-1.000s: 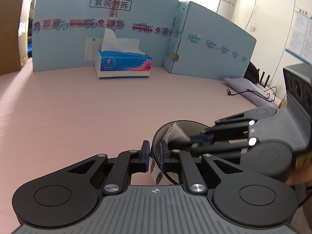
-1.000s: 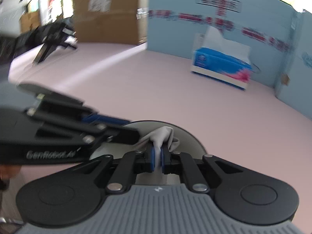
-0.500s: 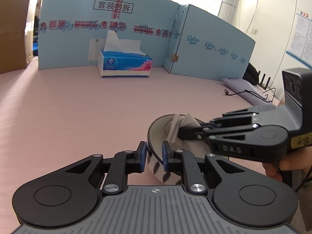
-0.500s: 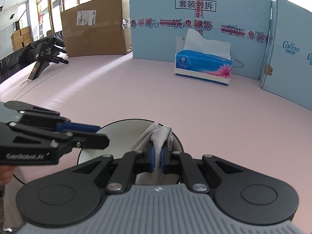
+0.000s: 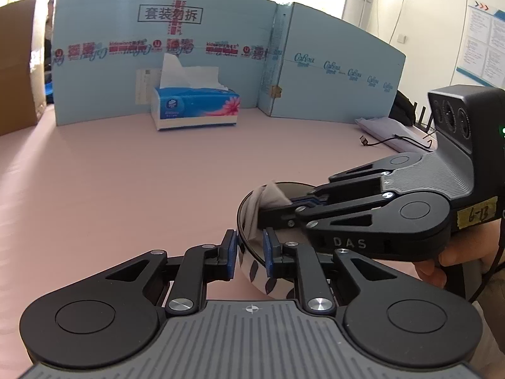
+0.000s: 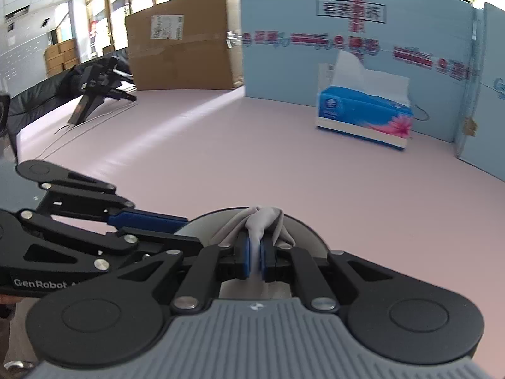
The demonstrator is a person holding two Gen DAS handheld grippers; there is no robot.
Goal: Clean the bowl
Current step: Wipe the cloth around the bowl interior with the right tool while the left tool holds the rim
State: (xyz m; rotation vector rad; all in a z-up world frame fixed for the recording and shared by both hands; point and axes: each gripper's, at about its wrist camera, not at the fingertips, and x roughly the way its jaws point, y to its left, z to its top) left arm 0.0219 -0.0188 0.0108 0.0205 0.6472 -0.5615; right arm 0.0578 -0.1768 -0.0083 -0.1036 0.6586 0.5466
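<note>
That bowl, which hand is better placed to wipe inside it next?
The right. The right gripper already pinches the grey cloth over the bowl, while the left gripper straddles its rim.

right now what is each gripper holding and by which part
The right gripper pinches a bunched fold of the grey cloth. The left gripper straddles the bowl at its near rim; contact is unclear.

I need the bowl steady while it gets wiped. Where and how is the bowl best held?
Grip the near rim of the bowl, coming from the left gripper's side: one finger outside the patterned wall, one inside. The thin upright wall fits between the fingers, and this side stays apart from the cloth that the right gripper works farther in.
</note>
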